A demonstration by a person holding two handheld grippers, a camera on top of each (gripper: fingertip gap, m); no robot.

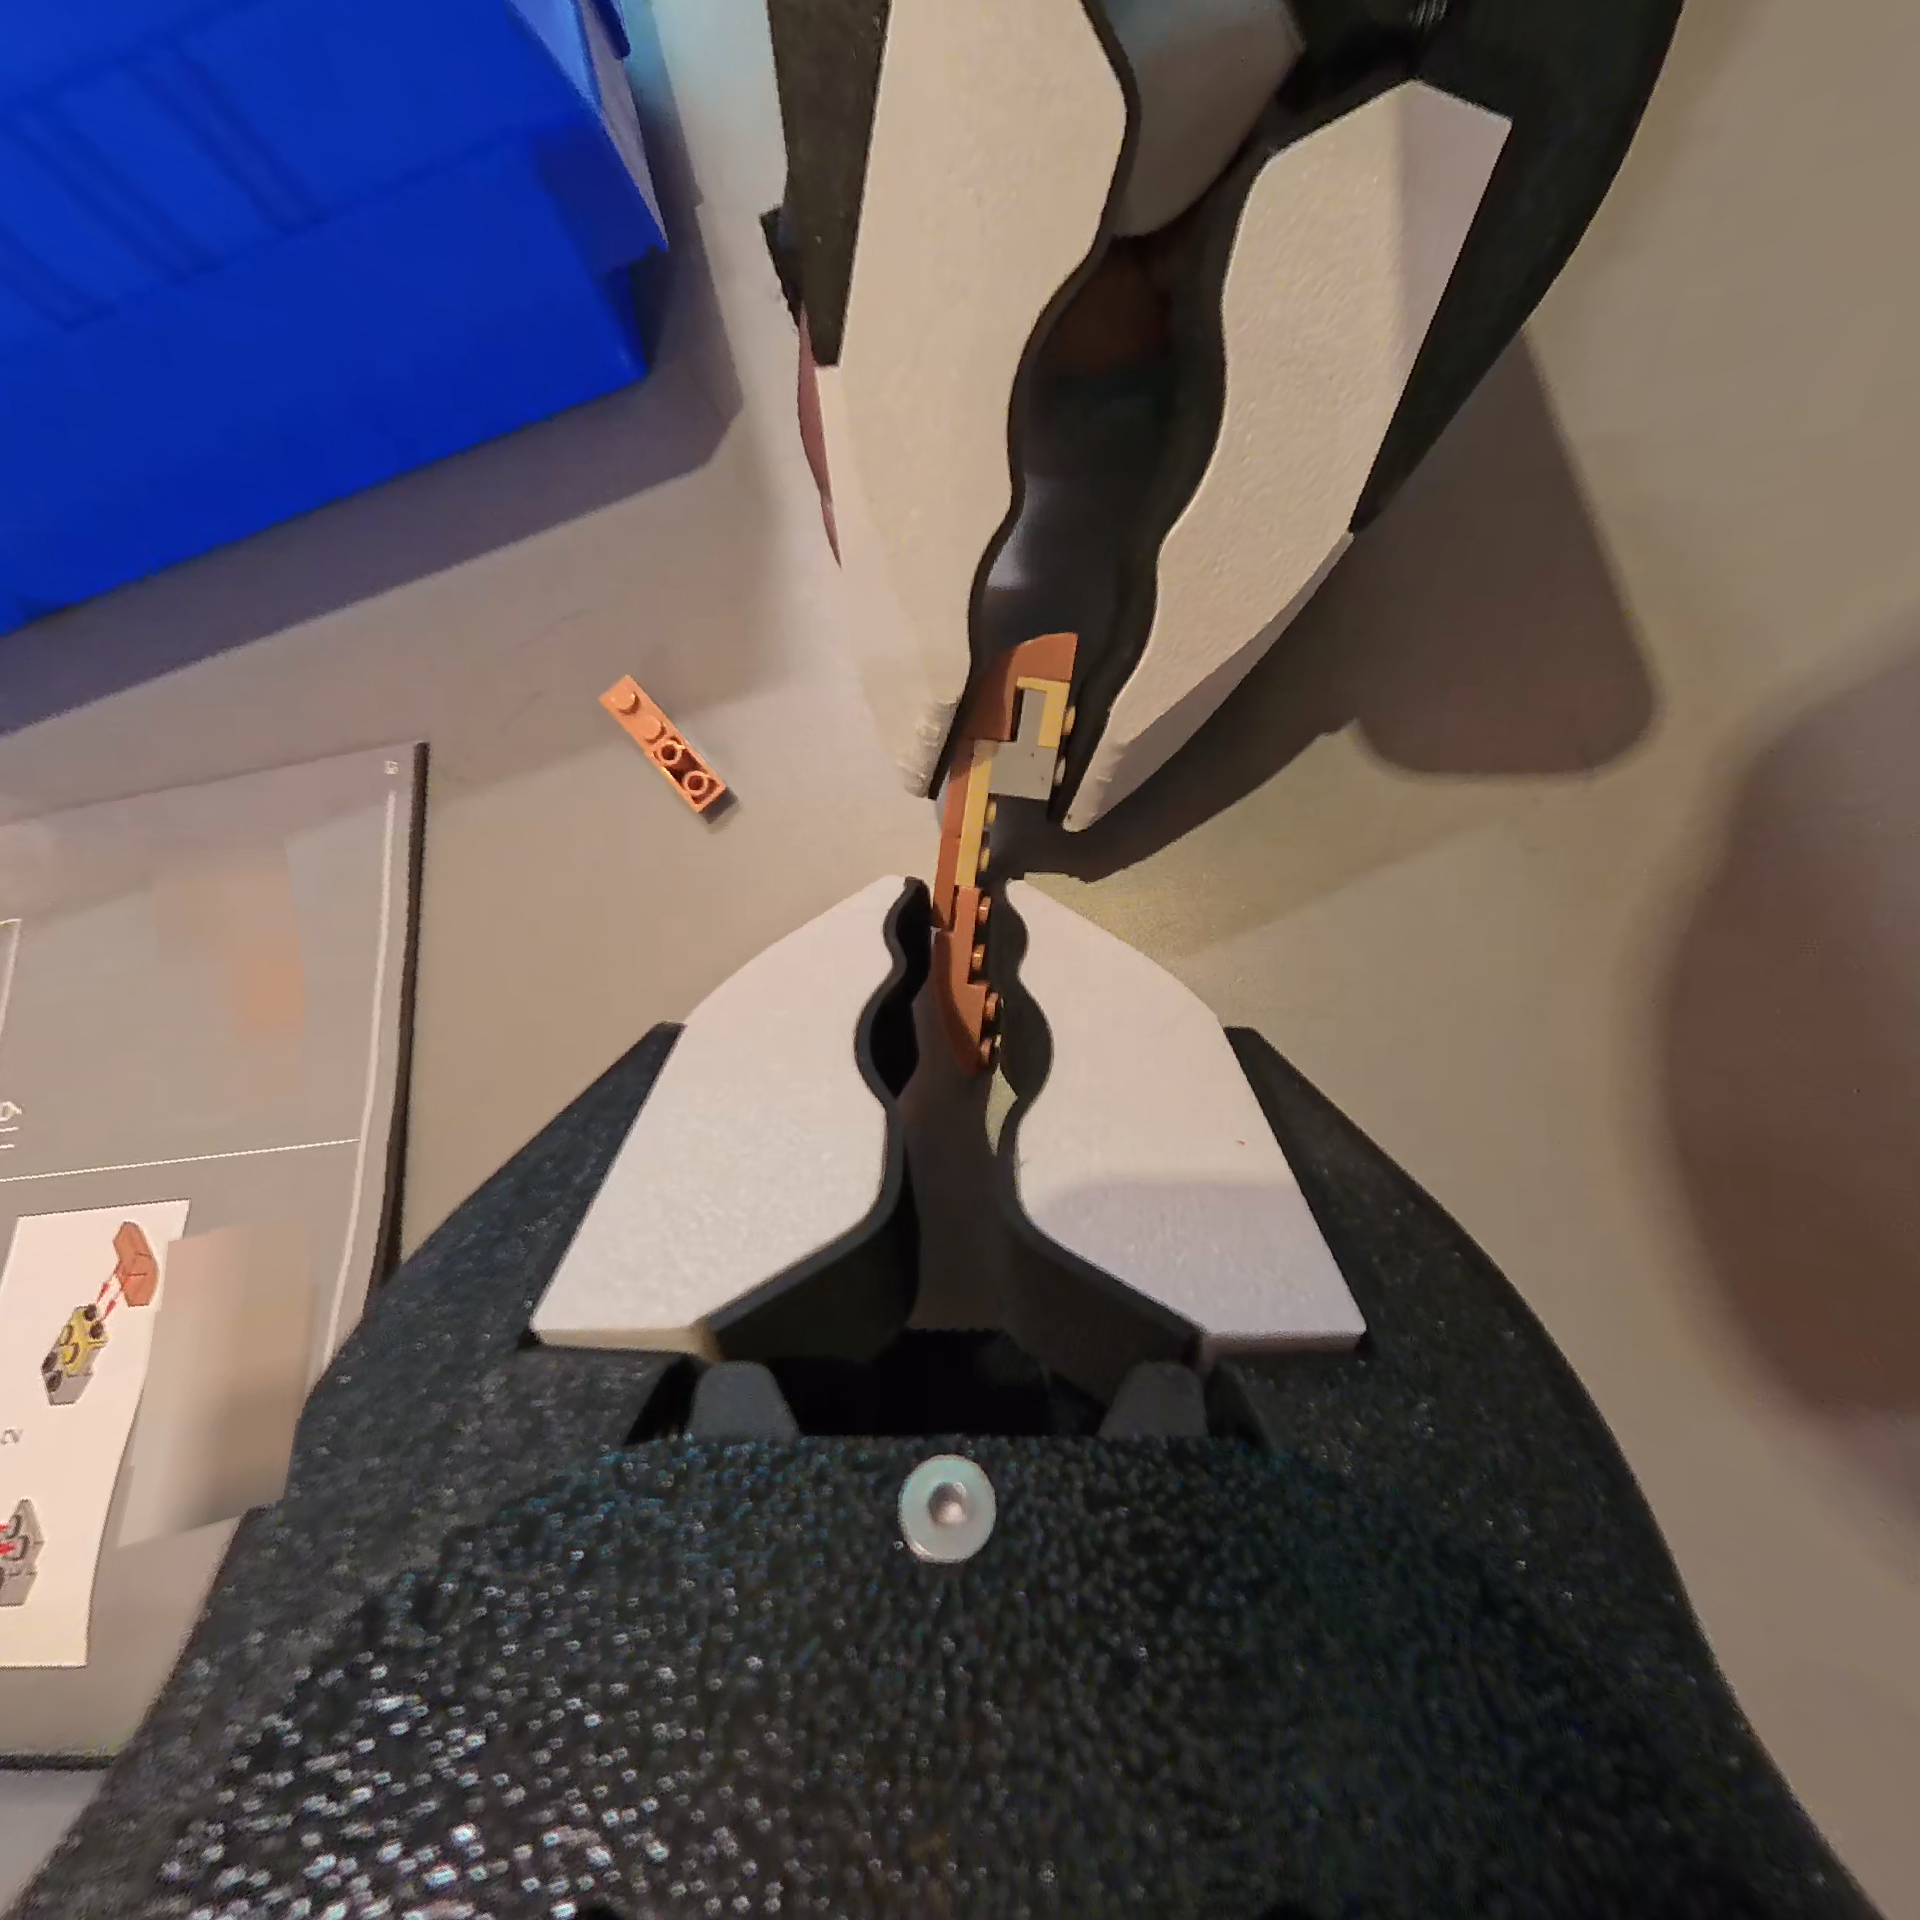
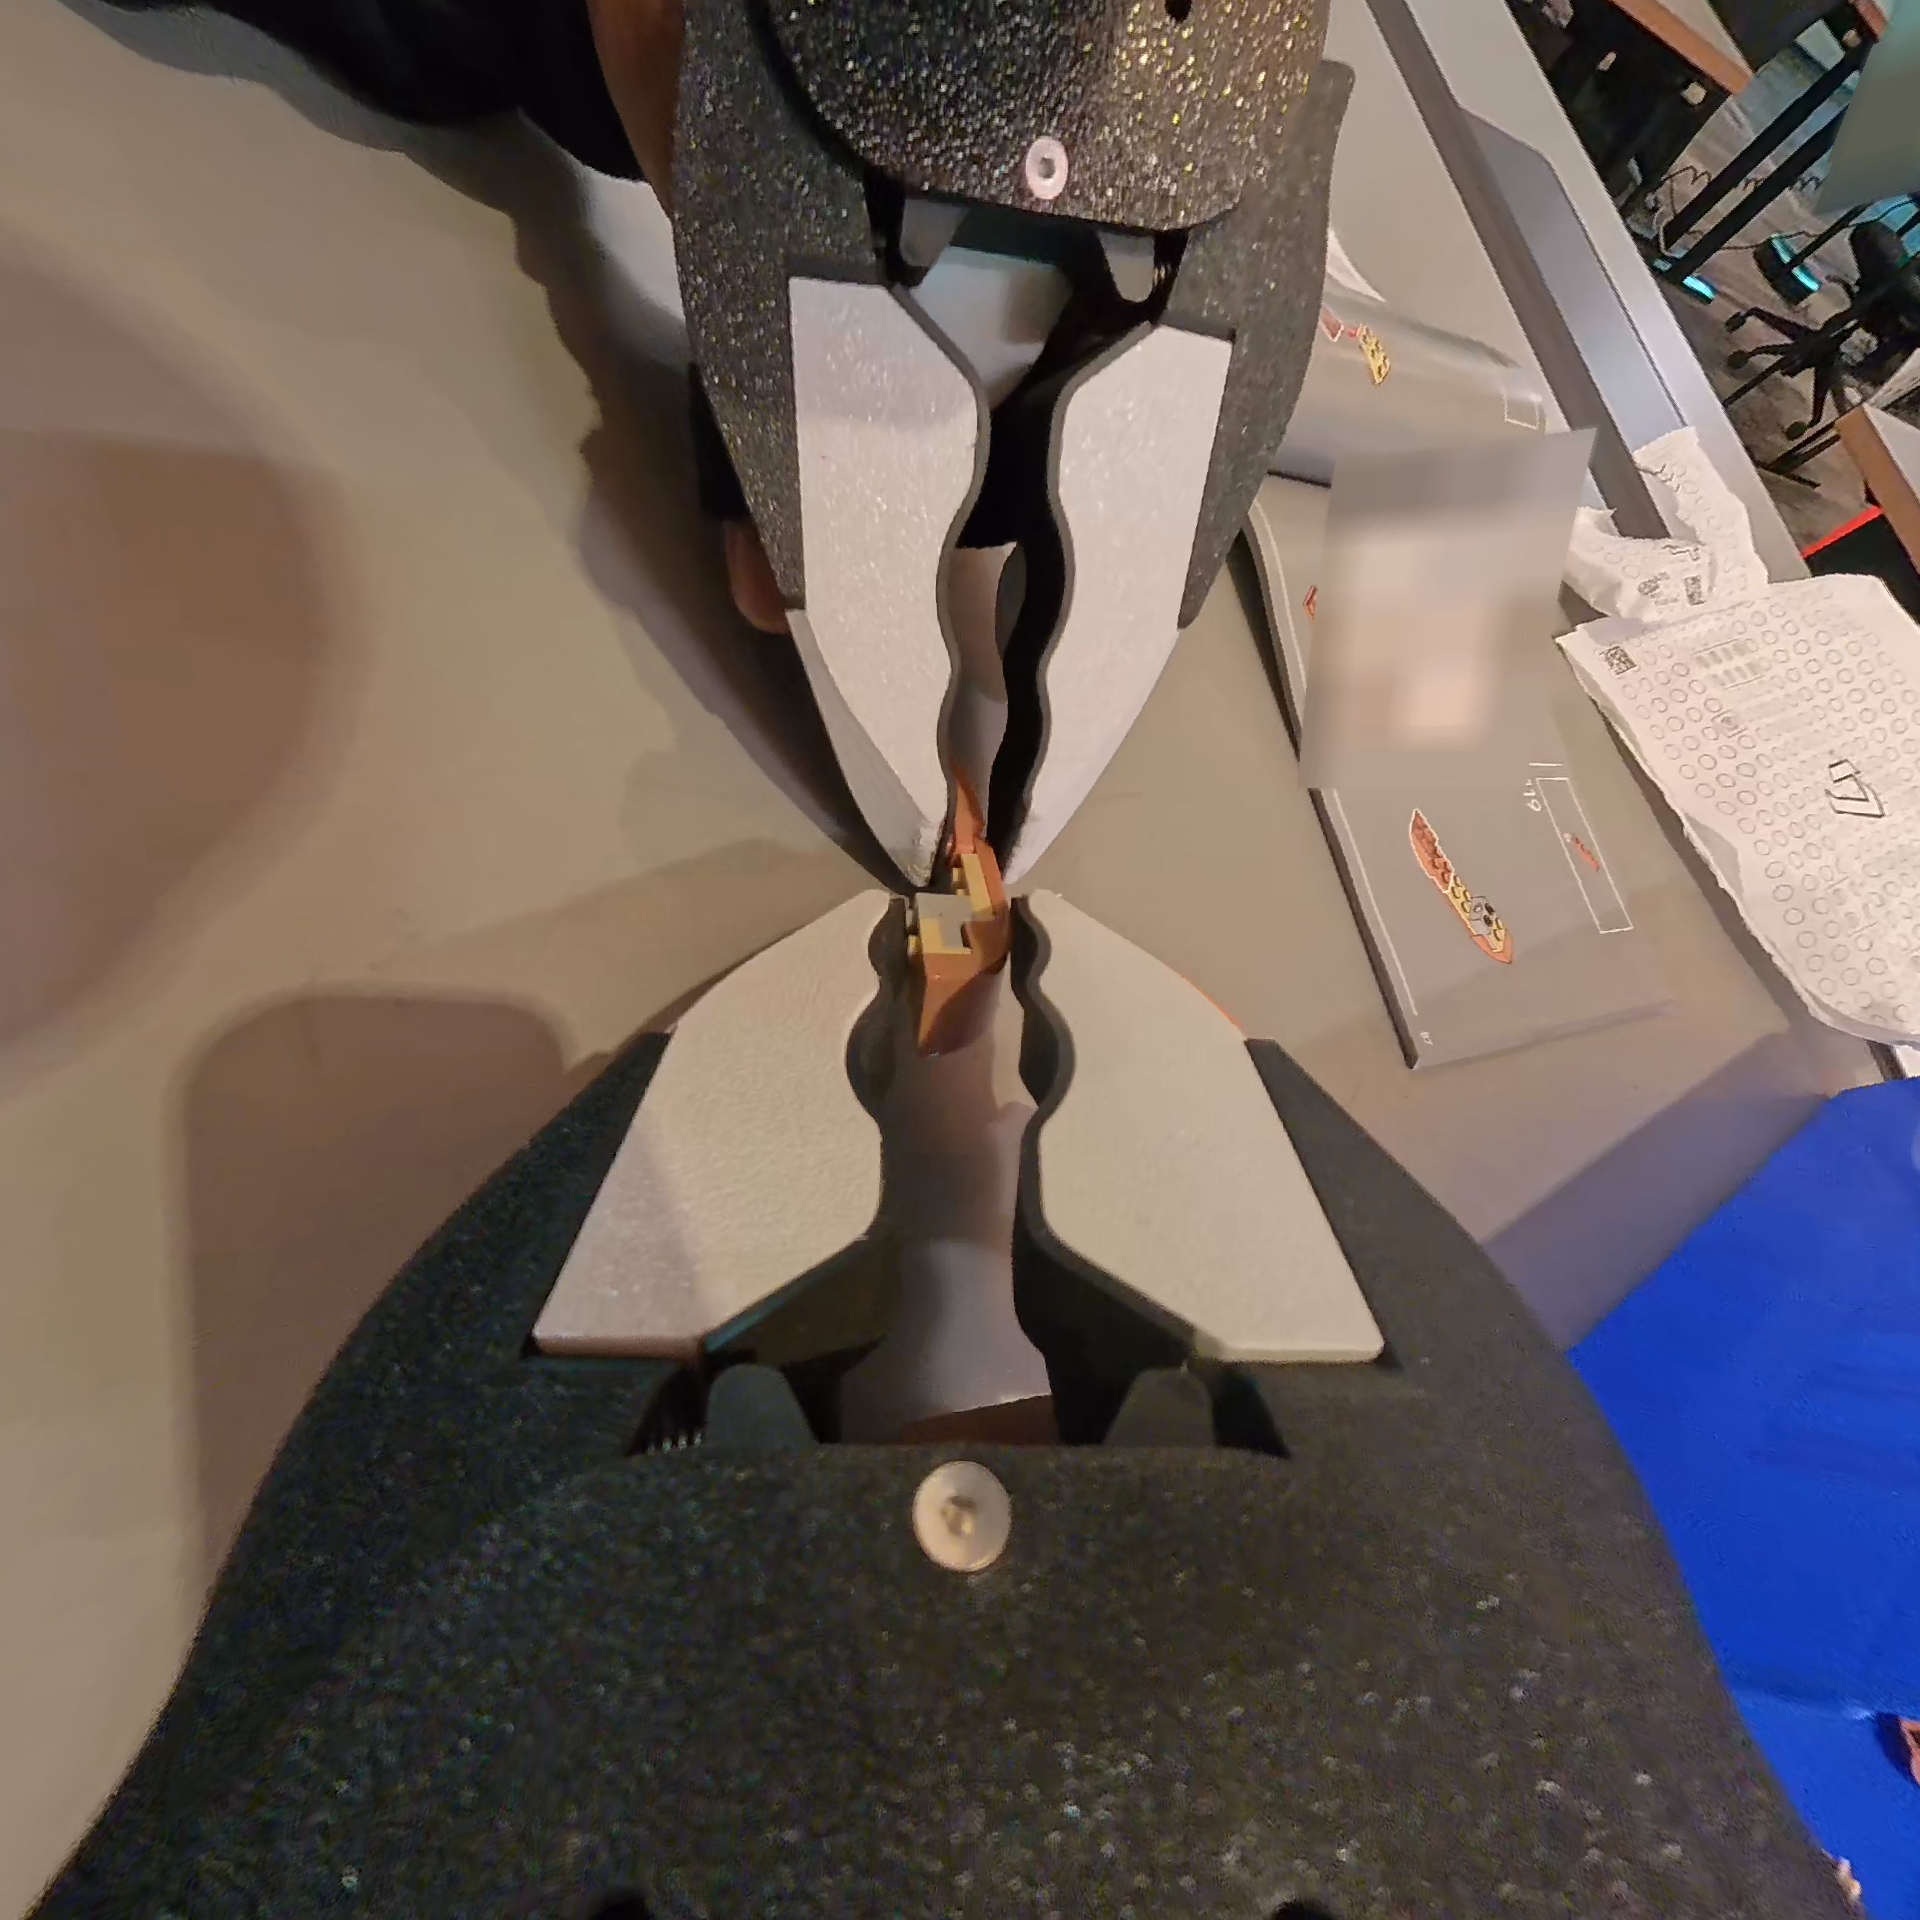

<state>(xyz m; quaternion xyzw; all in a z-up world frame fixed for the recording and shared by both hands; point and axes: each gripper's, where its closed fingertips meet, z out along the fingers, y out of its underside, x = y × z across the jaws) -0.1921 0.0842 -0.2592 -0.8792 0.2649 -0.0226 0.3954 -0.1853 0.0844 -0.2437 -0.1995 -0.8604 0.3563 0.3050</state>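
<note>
A long brown brick assembly point(image 1: 961, 862) with tan and grey parts is held above the grey table between both grippers. My left gripper point(image 1: 961, 899) is shut on its plain brown studded end. My right gripper point(image 1: 1003, 800) comes in from the top of the left wrist view and is shut on the end with the tan and grey bricks. In the right wrist view my right gripper point(image 2: 954, 914) clamps that tan and grey end of the assembly point(image 2: 951, 966). The left gripper point(image 2: 966, 847) faces it from above, tip to tip.
A loose brown plate point(image 1: 665, 748) lies on the table left of the grippers. A blue bin point(image 1: 291, 291) stands at the far left. An open instruction booklet point(image 1: 208, 987) lies beside it and also shows in the right wrist view point(image 2: 1475, 883). Torn white paper bags point(image 2: 1766, 790) lie at the right. Both grippers' tips are close together, under 4 cm apart. The loose brown plate point(image 1: 665, 748) is about 6 cm from both grippers' fingertips.
</note>
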